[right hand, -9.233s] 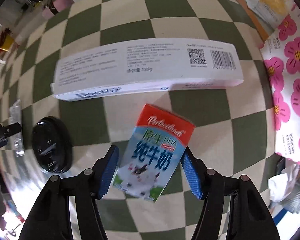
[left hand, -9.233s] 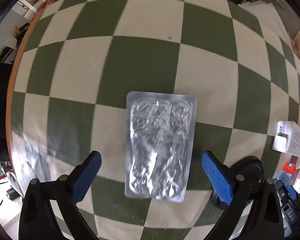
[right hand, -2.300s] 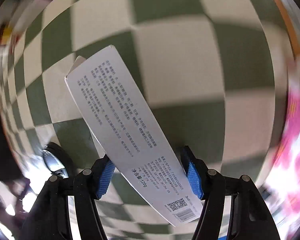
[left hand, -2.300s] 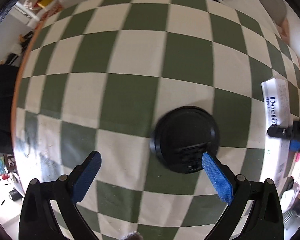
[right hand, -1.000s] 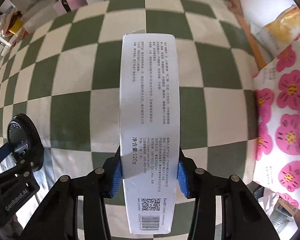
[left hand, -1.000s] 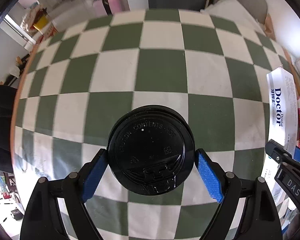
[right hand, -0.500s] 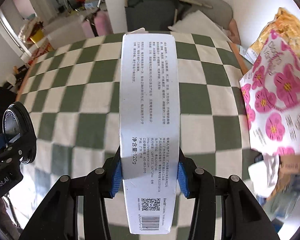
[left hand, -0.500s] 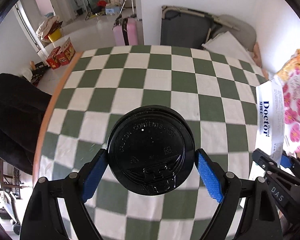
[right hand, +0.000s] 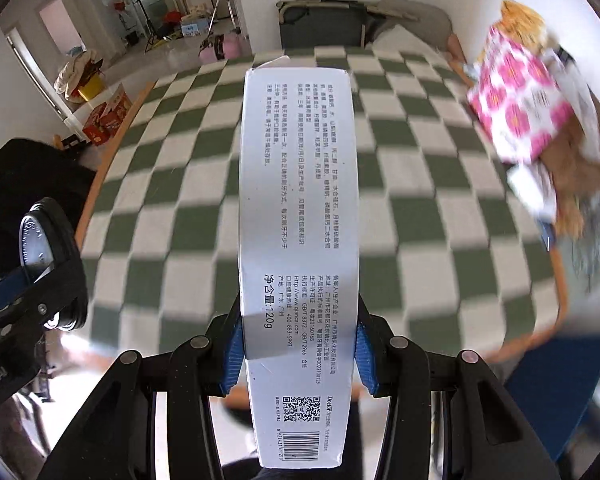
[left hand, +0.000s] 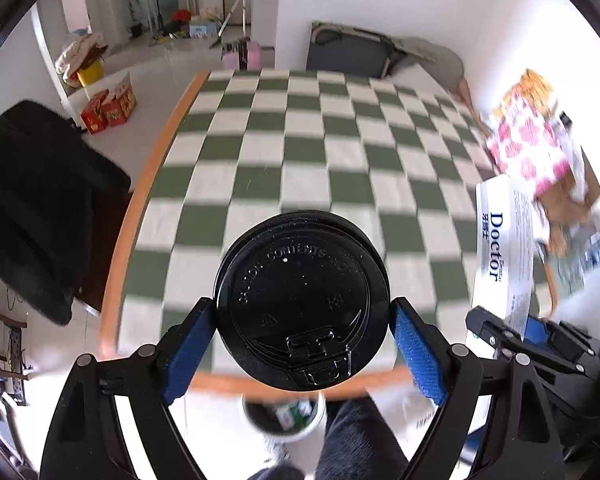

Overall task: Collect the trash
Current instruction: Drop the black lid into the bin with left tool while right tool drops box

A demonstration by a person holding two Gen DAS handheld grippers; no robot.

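Observation:
My left gripper [left hand: 302,326] is shut on a round black cup lid [left hand: 300,296], its blue pads pressed against the rim on both sides. The lid hangs above the table's near edge. Below it, on the floor, stands a white trash bin [left hand: 284,416] with wrappers inside, partly hidden by the lid. My right gripper [right hand: 298,338] is shut on a long white toothpaste box [right hand: 298,216] that sticks out forward. The same toothpaste box [left hand: 504,256] shows at the right of the left wrist view, and the lid [right hand: 40,240] at the left of the right wrist view.
The table with its green-and-white checked cloth [left hand: 308,152] has an orange rim. A pink flowered bag [right hand: 520,104] and a cardboard box with packets sit at its right end. A black chair [left hand: 36,200] stands on the left. A person's dark trouser leg [left hand: 356,440] is beside the bin.
Both grippers have pulled back from the table and risen, each still holding its item. The table now looks farther off, and its near edge, the floor and the bin have come into view.

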